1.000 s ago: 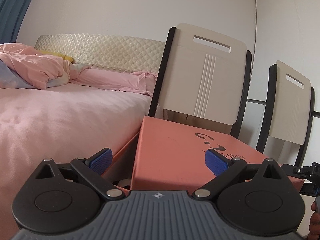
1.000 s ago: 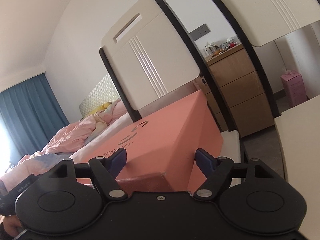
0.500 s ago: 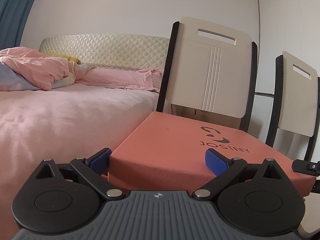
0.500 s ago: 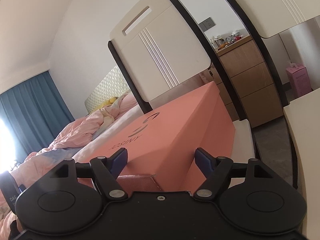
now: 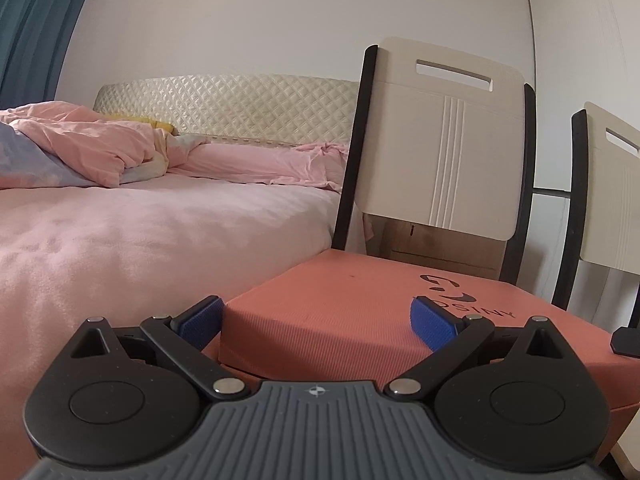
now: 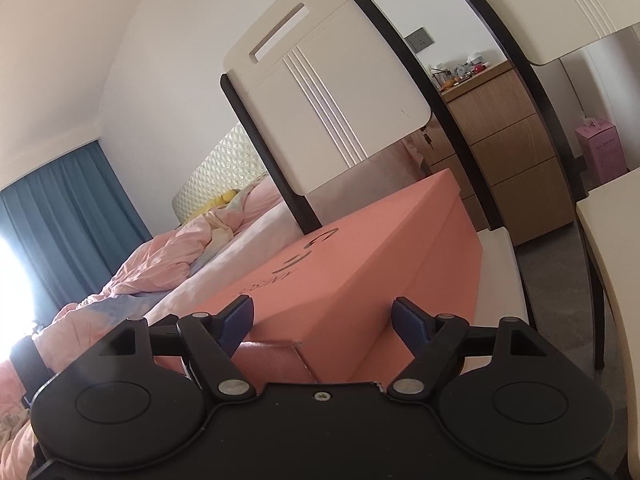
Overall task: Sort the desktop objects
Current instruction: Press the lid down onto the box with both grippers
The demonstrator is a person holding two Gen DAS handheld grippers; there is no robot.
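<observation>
A salmon-orange shoe box [image 5: 344, 312] with a dark logo on its lid lies flat on a chair seat [image 6: 500, 256]; the lid sits level on the box. My left gripper [image 5: 316, 322] is open, its blue pads either side of the box's near left corner. In the right wrist view the same box [image 6: 380, 240] runs away from me. My right gripper [image 6: 325, 320] is open around its near corner, where a brownish flap shows under the lid. The black tip of the right gripper [image 5: 626, 340] shows at the left wrist view's right edge.
The cream chair back [image 5: 440, 140] with black posts rises just behind the box, and a second chair [image 5: 612, 184] stands to its right. A bed with pink bedding [image 5: 120, 240] lies on the left. A wooden dresser [image 6: 512, 152], a pink carton [image 6: 600, 148] and a white table edge [image 6: 616, 240] are on the right.
The lid, tilted up at its left side a second ago, has come down flat onto the box. Both grippers stayed open at the box's near corners.
</observation>
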